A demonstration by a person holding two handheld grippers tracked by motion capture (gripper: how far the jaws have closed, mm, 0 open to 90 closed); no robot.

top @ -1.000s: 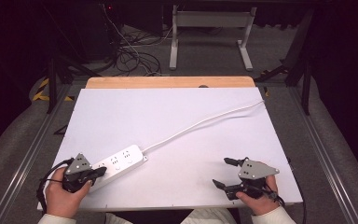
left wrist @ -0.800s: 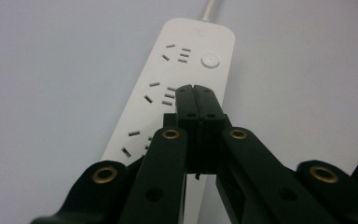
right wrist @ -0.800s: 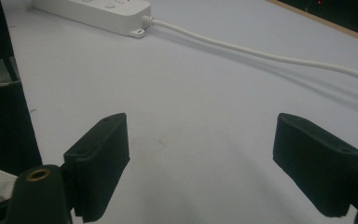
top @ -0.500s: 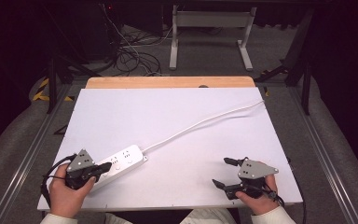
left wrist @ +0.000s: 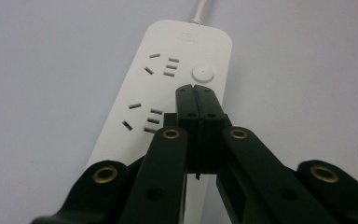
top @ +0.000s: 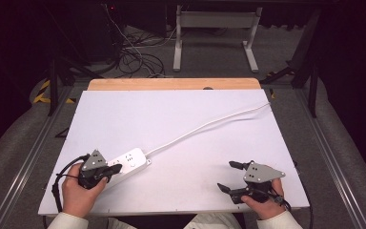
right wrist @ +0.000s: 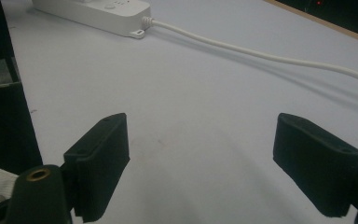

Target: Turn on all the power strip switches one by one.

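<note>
Shifted rightward along the desk's near edge since a second ago: left gripper (top: 116, 168), now reaching over the near end of the white power strip (top: 128, 162); right gripper (top: 228, 176) unchanged in place near the near right corner. Pressed together, the left gripper's jaws, nothing pinched between them, tips hovering above or on the strip's top face just short of its round button (left wrist: 202, 73); contact impossible to tell. Held by the left hand (top: 78, 193) at the near left corner of the desk (top: 181, 114), cable looping off toward the near edge. Lying flat and slanted in the near left part of the desk, the power strip, two socket groups in sight in the left gripper view, its white cord (top: 209, 125) leaving the far end and running diagonally across to the far right edge. Spread wide, the right gripper's jaws, bare white desk surface between them, well apart from the strip. Seen far off at upper left in the right gripper view, strip (right wrist: 93, 11) and cord (right wrist: 270, 56).
</note>
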